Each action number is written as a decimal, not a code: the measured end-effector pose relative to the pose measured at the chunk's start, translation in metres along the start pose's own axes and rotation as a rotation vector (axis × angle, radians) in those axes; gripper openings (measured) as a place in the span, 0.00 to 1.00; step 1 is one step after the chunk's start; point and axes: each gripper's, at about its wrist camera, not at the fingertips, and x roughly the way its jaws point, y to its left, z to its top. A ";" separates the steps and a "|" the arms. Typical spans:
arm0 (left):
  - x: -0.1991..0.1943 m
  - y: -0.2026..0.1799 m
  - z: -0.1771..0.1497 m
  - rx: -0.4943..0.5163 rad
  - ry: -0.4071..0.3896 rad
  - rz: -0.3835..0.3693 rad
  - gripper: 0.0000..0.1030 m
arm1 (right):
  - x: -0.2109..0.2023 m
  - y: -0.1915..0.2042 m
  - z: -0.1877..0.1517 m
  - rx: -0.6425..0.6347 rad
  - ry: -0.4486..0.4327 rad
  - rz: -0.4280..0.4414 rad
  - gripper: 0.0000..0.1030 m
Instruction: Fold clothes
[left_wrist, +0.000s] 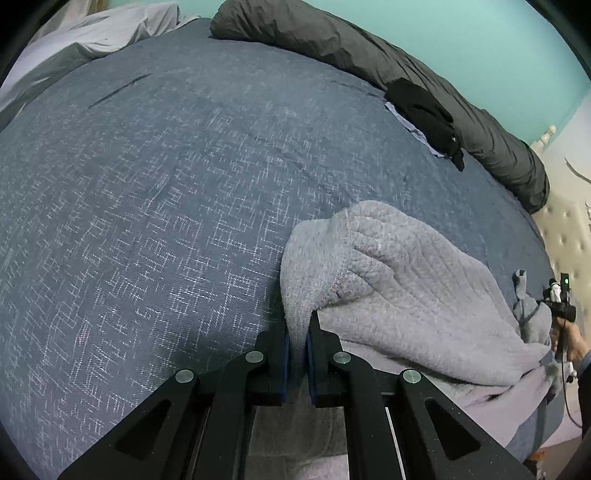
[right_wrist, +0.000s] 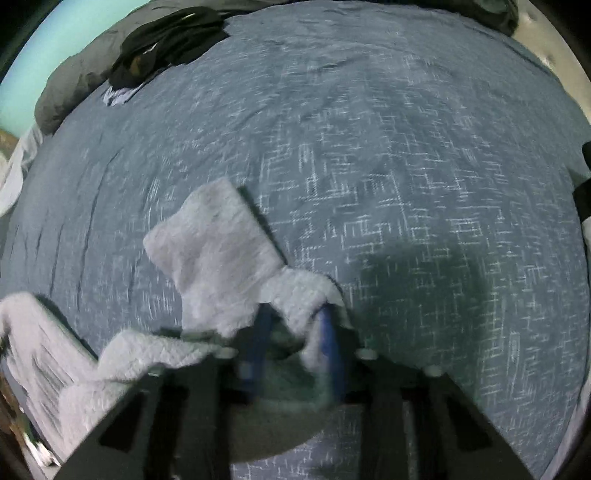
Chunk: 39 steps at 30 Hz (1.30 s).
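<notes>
A light grey fleece garment (left_wrist: 399, 280) lies on the blue patterned bedspread (left_wrist: 166, 184). My left gripper (left_wrist: 297, 332) is shut on a folded edge of it, with cloth pinched between the blue pads. In the right wrist view the same grey garment (right_wrist: 221, 251) drapes over my right gripper (right_wrist: 295, 325). The jaws there stand partly apart with cloth bunched between and over them. The view is blurred, so the grip is unclear. The right gripper also shows small at the far right of the left wrist view (left_wrist: 559, 299), with grey cloth hanging at it.
A dark grey duvet roll (left_wrist: 369, 51) lies along the far edge of the bed by a teal wall. A black garment (left_wrist: 424, 110) on a pale blue one lies beside it and shows in the right wrist view (right_wrist: 166, 40). Pale sheets (left_wrist: 85, 40) lie far left.
</notes>
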 end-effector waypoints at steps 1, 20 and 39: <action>-0.001 0.000 -0.001 -0.001 -0.003 0.000 0.07 | -0.002 0.004 -0.003 -0.014 -0.004 -0.008 0.09; -0.044 -0.021 0.003 0.002 -0.105 -0.008 0.07 | -0.193 -0.104 0.010 0.194 -0.129 -0.329 0.07; -0.035 -0.025 0.008 -0.030 -0.046 0.027 0.46 | -0.165 -0.113 -0.025 0.292 -0.215 -0.284 0.34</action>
